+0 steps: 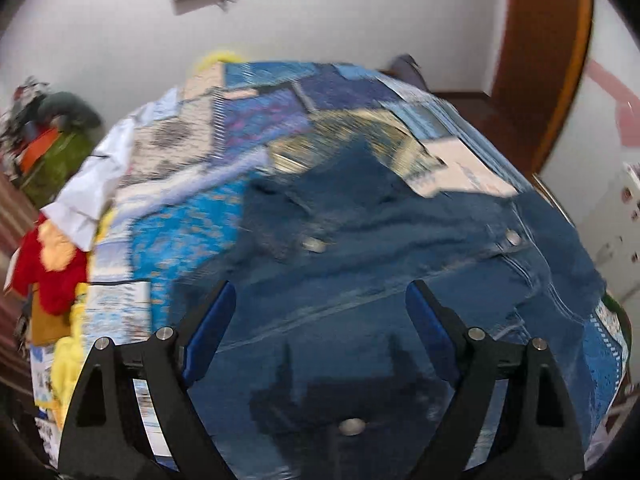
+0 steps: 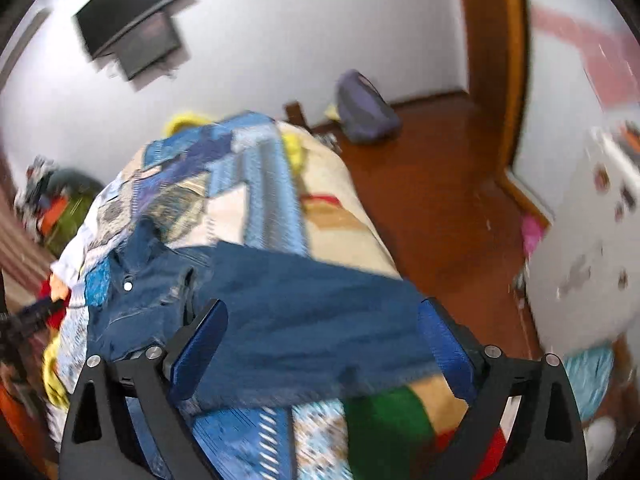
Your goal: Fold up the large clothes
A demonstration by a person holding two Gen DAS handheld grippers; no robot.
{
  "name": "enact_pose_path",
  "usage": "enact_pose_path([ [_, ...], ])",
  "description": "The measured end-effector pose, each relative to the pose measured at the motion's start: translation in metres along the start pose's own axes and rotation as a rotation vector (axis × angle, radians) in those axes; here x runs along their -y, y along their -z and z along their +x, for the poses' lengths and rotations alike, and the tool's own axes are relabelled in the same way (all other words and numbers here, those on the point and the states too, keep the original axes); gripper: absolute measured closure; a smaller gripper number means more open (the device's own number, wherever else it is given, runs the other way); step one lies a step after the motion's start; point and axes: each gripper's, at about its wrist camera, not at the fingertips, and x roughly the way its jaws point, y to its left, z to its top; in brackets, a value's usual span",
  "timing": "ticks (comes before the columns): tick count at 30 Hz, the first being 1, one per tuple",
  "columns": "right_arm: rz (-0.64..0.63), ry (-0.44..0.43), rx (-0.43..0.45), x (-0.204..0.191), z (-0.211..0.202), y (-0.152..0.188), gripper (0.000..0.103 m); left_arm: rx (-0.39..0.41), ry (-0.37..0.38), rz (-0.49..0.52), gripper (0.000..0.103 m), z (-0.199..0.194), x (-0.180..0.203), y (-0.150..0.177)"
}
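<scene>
A dark blue denim jacket (image 1: pixel 360 264) with metal buttons lies spread on the bed's patchwork cover (image 1: pixel 256 120). My left gripper (image 1: pixel 320 304) is open and empty, hovering just above the jacket's body. In the right wrist view the jacket (image 2: pixel 280 320) stretches across the bed, one sleeve reaching toward the bed's right edge. My right gripper (image 2: pixel 322 320) is open and empty above that sleeve. Both views are blurred by motion.
White, red and yellow clothes (image 1: pixel 68 240) are piled at the bed's left edge. A green bag with clutter (image 1: pixel 56 152) stands by the wall. A purple backpack (image 2: pixel 364 108) sits on the wooden floor (image 2: pixel 440 200). A white cabinet (image 2: pixel 580 260) stands at right.
</scene>
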Motion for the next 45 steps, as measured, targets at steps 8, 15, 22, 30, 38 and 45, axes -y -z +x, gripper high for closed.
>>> enact_pose_path([
  [8, 0.288, -0.052, -0.204, 0.072, 0.058, 0.056, 0.007, -0.187, 0.135, -0.018, 0.016, 0.063, 0.047, 0.019],
  [15, 0.366, -0.102, -0.222, 0.078, 0.099, 0.061, 0.013, -0.215, 0.154, -0.050, 0.016, 0.083, 0.060, 0.031],
  [22, 0.358, -0.056, -0.199, 0.067, 0.126, 0.035, 0.065, -0.208, 0.179, -0.094, 0.016, 0.072, 0.050, 0.037],
  [30, 0.130, -0.026, 0.017, 0.004, 0.071, -0.024, 0.084, -0.112, 0.145, -0.141, 0.016, 0.033, 0.017, 0.038],
  [38, -0.121, -0.264, 0.209, -0.136, 0.000, -0.090, 0.090, -0.020, 0.102, -0.223, 0.016, -0.004, -0.028, 0.046],
  [45, -0.303, -0.437, 0.110, -0.273, 0.022, -0.053, 0.090, 0.011, 0.086, -0.303, 0.016, -0.029, -0.069, 0.067],
])
